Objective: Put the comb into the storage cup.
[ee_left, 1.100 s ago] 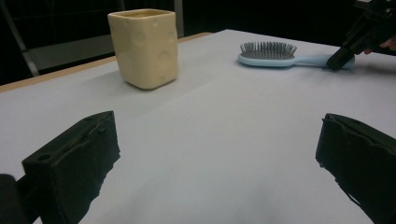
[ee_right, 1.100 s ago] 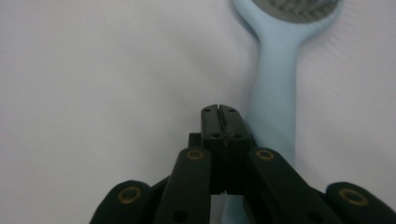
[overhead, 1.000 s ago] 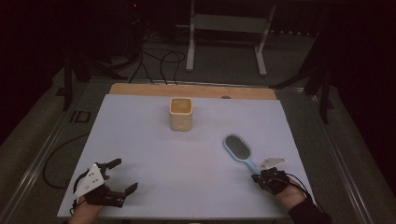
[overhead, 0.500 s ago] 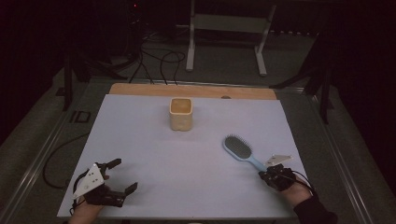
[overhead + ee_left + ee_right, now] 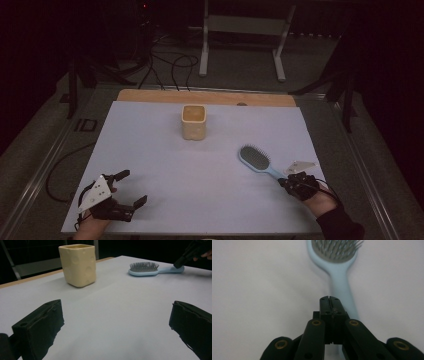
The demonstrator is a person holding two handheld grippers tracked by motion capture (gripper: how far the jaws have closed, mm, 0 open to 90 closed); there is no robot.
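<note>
Right gripper (image 5: 330,300) jaws meet, seemingly above the hairbrush (image 5: 337,262) handle; left gripper (image 5: 129,187) gapes.

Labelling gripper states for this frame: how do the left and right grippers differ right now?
The left gripper has its jaws spread wide with nothing between them; the right gripper has its jaws shut together. The left sits far from the hairbrush, while the right sits over its handle. Both hover low at the table's near edge.

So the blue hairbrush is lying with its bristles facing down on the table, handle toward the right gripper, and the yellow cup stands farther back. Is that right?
Not quite: the hairbrush lies with its bristles facing up, as the left gripper view shows plainly. The rest holds: its handle points toward the right gripper, and the yellow cup stands farther back on the table.
</note>
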